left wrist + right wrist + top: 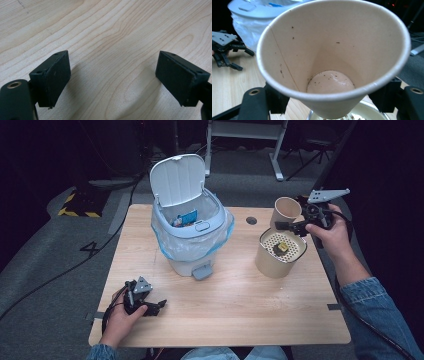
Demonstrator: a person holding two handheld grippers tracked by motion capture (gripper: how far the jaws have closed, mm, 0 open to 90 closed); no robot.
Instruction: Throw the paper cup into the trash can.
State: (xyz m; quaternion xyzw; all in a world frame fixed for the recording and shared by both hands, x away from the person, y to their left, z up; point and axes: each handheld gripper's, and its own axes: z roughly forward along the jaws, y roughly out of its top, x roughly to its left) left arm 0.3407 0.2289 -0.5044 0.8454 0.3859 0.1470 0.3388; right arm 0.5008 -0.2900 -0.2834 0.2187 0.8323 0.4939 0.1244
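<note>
Pale wood-grain table on grey carpet, dark room, cables across the floor. Open-lidded bin with bag at centre. Empty paper cup, tan, speckled inside, tilted above the strainer pot, pinched between right gripper fingers. Left gripper near the front left edge, fingers spread, nothing between.
</note>
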